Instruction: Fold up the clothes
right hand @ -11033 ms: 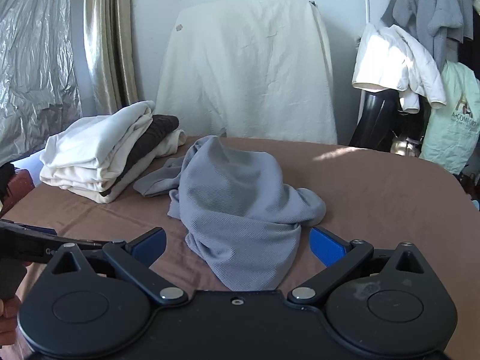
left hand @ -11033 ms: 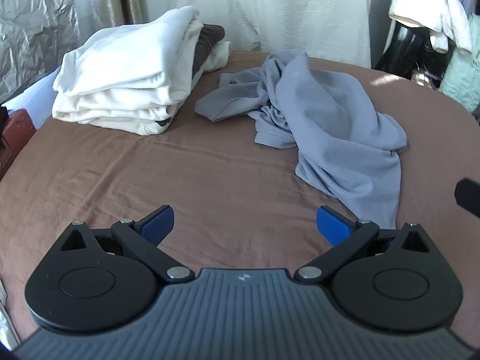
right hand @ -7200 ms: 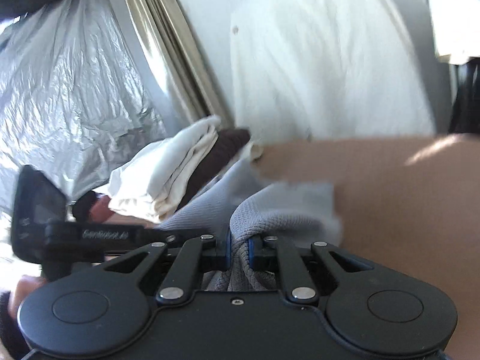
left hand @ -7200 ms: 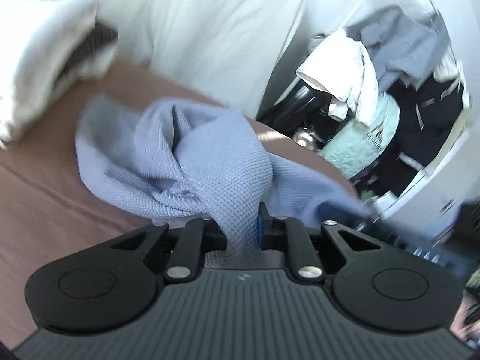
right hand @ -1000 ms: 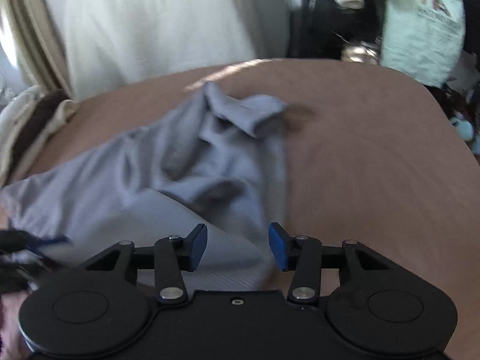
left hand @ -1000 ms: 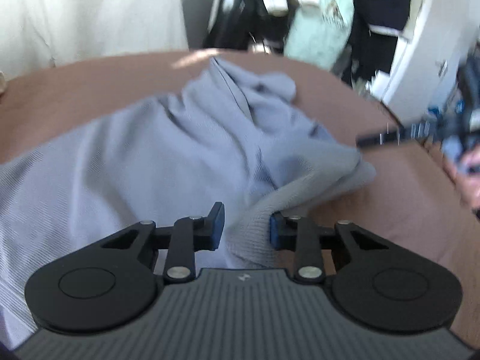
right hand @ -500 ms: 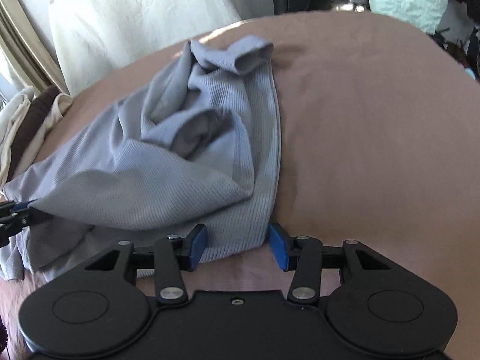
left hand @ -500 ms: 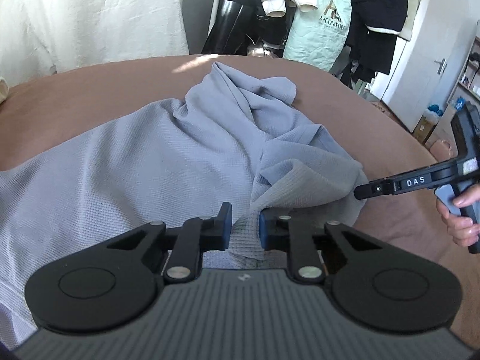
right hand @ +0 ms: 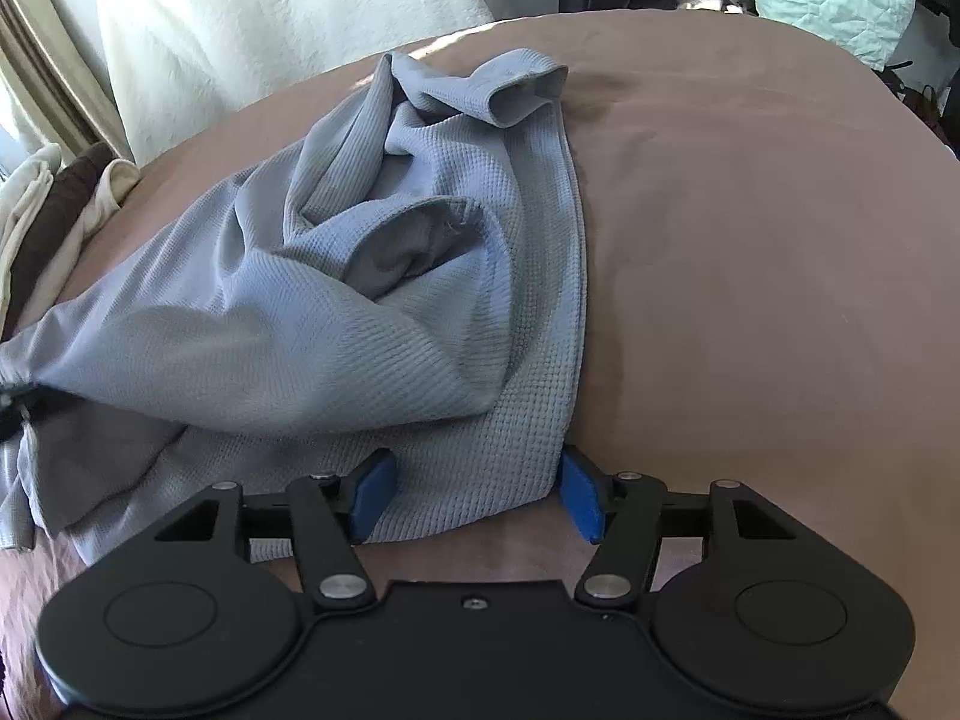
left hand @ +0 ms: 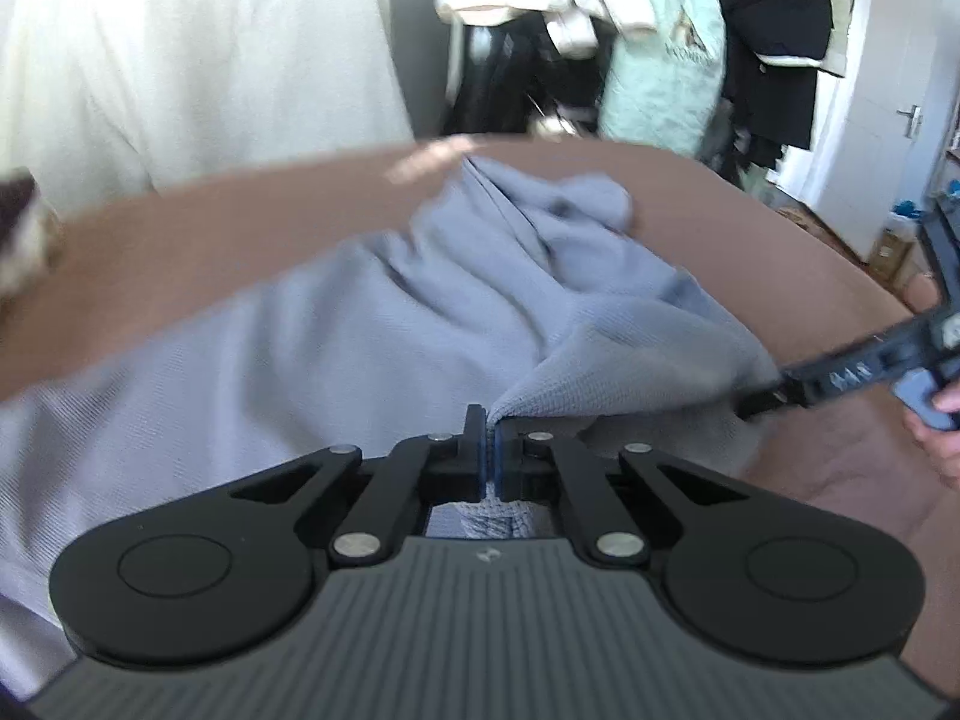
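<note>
a brown-covered counter [right hand: 750, 252] fills most of both views, rounded at its far edge, with a cream sheet [right hand: 288, 6] draped over something upright behind it. in the left wrist view the room beyond is crowded with hanging clothes [left hand: 660, 48] – pale mint, cream and black – beside a white door [left hand: 894, 108]. at the far left of the right wrist view sits a stack of folded cream and dark brown clothes [right hand: 48, 210].

the grey waffle-knit garment [right hand: 336, 312] lies rumpled across the middle of the counter, one cuffed sleeve [right hand: 522, 90] bunched at its far end, a straight hem running down its right side.

the left claw [left hand: 487, 456] is pitched downward and clenched on a raised fold of the garment, the cloth pinched between its blue pads and pulled up into a ridge. the right claw [right hand: 474, 495] points steeply down at the garment's near corner – its jaws are opening, the corner lying between the blue pads [right hand: 579, 495] without being pressed. in the left wrist view the right claw's black body and a hand [left hand: 942, 420] show at the right edge.
</note>
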`<state>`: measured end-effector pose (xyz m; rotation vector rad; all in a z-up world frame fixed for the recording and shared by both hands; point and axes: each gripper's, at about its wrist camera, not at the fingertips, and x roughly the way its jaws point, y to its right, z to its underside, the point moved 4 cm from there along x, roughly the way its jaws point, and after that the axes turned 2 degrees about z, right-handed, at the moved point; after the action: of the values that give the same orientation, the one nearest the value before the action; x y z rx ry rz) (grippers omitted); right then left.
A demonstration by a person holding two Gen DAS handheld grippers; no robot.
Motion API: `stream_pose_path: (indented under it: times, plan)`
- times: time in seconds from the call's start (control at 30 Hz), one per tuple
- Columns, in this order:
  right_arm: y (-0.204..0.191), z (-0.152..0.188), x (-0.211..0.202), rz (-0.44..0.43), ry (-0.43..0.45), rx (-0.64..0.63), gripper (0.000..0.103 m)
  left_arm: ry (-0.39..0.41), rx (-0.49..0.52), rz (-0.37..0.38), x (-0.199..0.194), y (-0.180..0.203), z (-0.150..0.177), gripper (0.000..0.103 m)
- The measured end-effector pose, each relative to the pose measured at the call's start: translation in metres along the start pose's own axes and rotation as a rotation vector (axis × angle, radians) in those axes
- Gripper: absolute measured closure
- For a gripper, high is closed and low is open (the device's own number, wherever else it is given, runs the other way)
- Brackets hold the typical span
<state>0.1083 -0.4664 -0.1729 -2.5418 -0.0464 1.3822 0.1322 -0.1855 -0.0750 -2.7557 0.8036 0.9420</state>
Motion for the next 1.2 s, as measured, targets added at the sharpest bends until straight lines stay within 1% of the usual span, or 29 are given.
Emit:
stream_pose_path:
  times: [0.03, 0.17, 0.23, 0.27, 0.3, 0.33, 0.37, 0.4, 0.43, 0.47, 0.53, 0.57, 0.6, 0.67, 0.73, 0.8, 0.9, 0.93, 0.97, 1.0, 1.03, 1.07, 1.1, 1.13, 1.17, 1.2]
  plan:
    - [0.0, -0.001, 0.001, 0.003, -0.004, -0.009, 0.038, 0.033, 0.015, -0.046, -0.004, -0.016, -0.012, 0.101]
    - [-0.002, -0.004, 0.005, 0.021, -0.018, -0.045, 0.037, 0.181, -0.095, -0.308, -0.031, -0.127, -0.081, 0.101]
    - [-0.003, -0.006, 0.007, 0.027, -0.021, -0.056, 0.036, 0.247, -0.099, -0.51, -0.043, -0.177, -0.111, 0.1]
    - [-0.003, -0.006, 0.009, 0.029, -0.021, -0.06, 0.036, 0.264, -0.094, -0.591, -0.046, -0.198, -0.122, 0.099]
    - [-0.003, -0.006, 0.01, 0.031, -0.02, -0.061, 0.035, 0.255, -0.088, -0.639, -0.046, -0.213, -0.128, 0.097]
    - [-0.003, -0.006, 0.01, 0.034, -0.016, -0.056, 0.035, 0.235, -0.082, -0.65, -0.047, -0.222, -0.13, 0.092]
    - [-0.002, -0.006, 0.01, 0.037, -0.01, -0.047, 0.035, 0.213, -0.075, -0.651, -0.049, -0.229, -0.13, 0.089]
    - [-0.002, -0.006, 0.009, 0.04, -0.004, -0.038, 0.035, 0.203, -0.069, -0.624, -0.053, -0.229, -0.124, 0.076]
    - [-0.002, -0.006, 0.008, 0.048, 0.006, -0.027, 0.035, 0.197, -0.063, -0.588, -0.058, -0.226, -0.115, 0.057]
    - [-0.004, -0.004, 0.005, 0.067, 0.02, -0.014, 0.035, 0.18, -0.057, -0.55, -0.062, -0.218, -0.099, 0.051]
    - [-0.01, 0.001, -0.003, 0.11, 0.047, 0.004, 0.035, 0.139, -0.046, -0.471, -0.069, -0.2, -0.063, 0.049]
    - [-0.015, 0.005, -0.007, 0.121, 0.059, 0.004, 0.035, 0.105, -0.041, -0.436, -0.07, -0.191, -0.044, 0.049]
    - [-0.023, 0.011, -0.013, 0.127, 0.072, -0.009, 0.035, 0.059, -0.047, -0.4, -0.069, -0.184, -0.022, 0.049]
    - [-0.042, 0.023, -0.024, 0.123, 0.101, -0.059, 0.035, -0.039, -0.104, -0.339, -0.066, -0.172, 0.026, 0.049]
    - [-0.061, 0.035, -0.033, 0.084, 0.118, -0.117, 0.035, -0.129, -0.179, -0.286, -0.064, -0.161, 0.07, 0.049]
    - [-0.081, 0.049, -0.035, 0.001, 0.11, -0.144, 0.035, -0.222, -0.256, -0.236, -0.06, -0.15, 0.108, 0.049]
    - [-0.111, 0.07, -0.034, -0.097, 0.081, -0.173, 0.035, -0.276, -0.296, -0.194, -0.063, -0.128, 0.141, 0.049]
    - [-0.122, 0.077, -0.032, -0.118, 0.073, -0.196, 0.035, -0.283, -0.288, -0.19, -0.062, -0.12, 0.146, 0.045]
    - [-0.134, 0.084, -0.029, -0.133, 0.065, -0.226, 0.035, -0.286, -0.259, -0.196, -0.061, -0.114, 0.145, 0.04]
    - [-0.145, 0.091, -0.024, -0.143, 0.058, -0.262, 0.034, -0.285, -0.214, -0.208, -0.059, -0.108, 0.145, 0.029]
    - [-0.155, 0.099, -0.021, -0.146, 0.053, -0.292, 0.033, -0.278, -0.162, -0.229, -0.055, -0.104, 0.145, 0.024]
    - [-0.163, 0.105, -0.016, -0.134, 0.053, -0.309, 0.029, -0.269, -0.109, -0.251, -0.051, -0.099, 0.145, 0.024]
    - [-0.17, 0.107, -0.01, -0.112, 0.058, -0.319, 0.022, -0.263, -0.068, -0.272, -0.045, -0.098, 0.145, 0.024]
    - [-0.177, 0.108, -0.004, -0.092, 0.067, -0.323, 0.019, -0.246, -0.039, -0.27, -0.039, -0.099, 0.144, 0.036]
    - [-0.184, 0.109, -0.001, -0.078, 0.079, -0.326, 0.016, -0.226, -0.012, -0.262, -0.034, -0.099, 0.142, 0.055]
    - [-0.192, 0.11, 0.0, -0.069, 0.091, -0.334, 0.016, -0.223, 0.012, -0.268, -0.03, -0.101, 0.139, 0.093]
